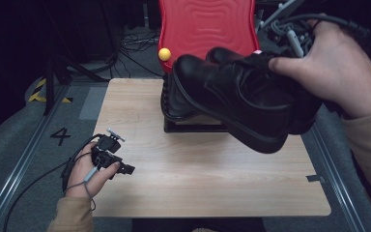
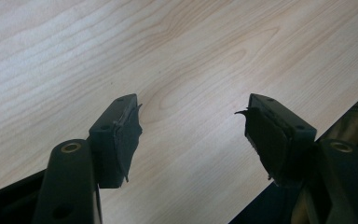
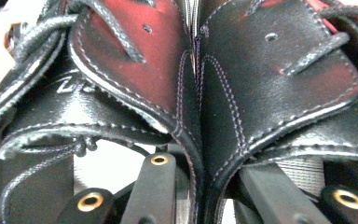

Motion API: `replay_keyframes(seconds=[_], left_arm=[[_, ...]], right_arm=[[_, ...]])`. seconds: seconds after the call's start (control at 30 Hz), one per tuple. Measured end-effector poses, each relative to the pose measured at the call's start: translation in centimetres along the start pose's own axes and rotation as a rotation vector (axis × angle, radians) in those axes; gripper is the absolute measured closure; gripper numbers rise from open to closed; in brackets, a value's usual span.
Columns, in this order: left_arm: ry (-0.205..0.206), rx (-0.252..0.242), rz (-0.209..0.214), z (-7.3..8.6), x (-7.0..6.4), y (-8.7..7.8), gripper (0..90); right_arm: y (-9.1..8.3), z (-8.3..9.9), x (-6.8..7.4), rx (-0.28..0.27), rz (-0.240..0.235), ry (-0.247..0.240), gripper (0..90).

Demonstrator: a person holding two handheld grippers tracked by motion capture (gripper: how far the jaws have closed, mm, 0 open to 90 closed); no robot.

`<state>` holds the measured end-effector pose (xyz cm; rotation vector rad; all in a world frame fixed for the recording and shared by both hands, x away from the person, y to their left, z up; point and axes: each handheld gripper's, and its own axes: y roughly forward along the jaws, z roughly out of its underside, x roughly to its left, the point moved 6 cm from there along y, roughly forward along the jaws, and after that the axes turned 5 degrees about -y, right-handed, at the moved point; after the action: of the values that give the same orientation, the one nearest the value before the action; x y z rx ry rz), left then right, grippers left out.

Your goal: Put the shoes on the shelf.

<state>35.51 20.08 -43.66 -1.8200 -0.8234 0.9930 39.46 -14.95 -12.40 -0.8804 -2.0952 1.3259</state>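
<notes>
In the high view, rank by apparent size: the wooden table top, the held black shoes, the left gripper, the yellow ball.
1. wooden table top
2. black shoes, enlarged by nearness to the camera
3. left gripper
4. yellow ball

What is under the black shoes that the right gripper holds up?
Under the black shoes I see the wooden table and part of a black stand with another shoe. They cover the rest of the stand.
</notes>
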Motion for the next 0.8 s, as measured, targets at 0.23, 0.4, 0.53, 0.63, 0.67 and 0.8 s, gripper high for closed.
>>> replay_keyframes(seconds=[0.23,0.4,0.53,0.63,0.67,0.8], left_arm=[[-0.015,-0.017,0.014,0.4,0.4,-0.2,36.1],[-0.012,-0.015,0.021,0.1,0.7,0.0,36.1],[-0.003,-0.008,0.055,-0.1,0.9,0.5,36.0],[-0.013,-0.004,0.058,-0.1,1.3,0.7,36.0],[-0.013,-0.006,0.057,-0.1,1.5,0.8,35.9],[-0.021,-0.003,0.073,0.0,1.6,0.8,35.9]], right_arm=[[-1.7,-4.7,-1.6,-0.058,0.058,0.059,81.4],[-2.4,-7.5,-2.6,-0.092,0.088,0.107,81.5],[-3.1,-10.3,-3.2,-0.118,0.139,0.144,81.5],[-3.5,-12.4,-3.5,-0.149,0.152,0.167,81.5],[-3.6,-13.0,-3.5,-0.159,0.152,0.174,81.5],[-3.5,-15.2,-3.8,-0.191,0.155,0.194,81.5]])
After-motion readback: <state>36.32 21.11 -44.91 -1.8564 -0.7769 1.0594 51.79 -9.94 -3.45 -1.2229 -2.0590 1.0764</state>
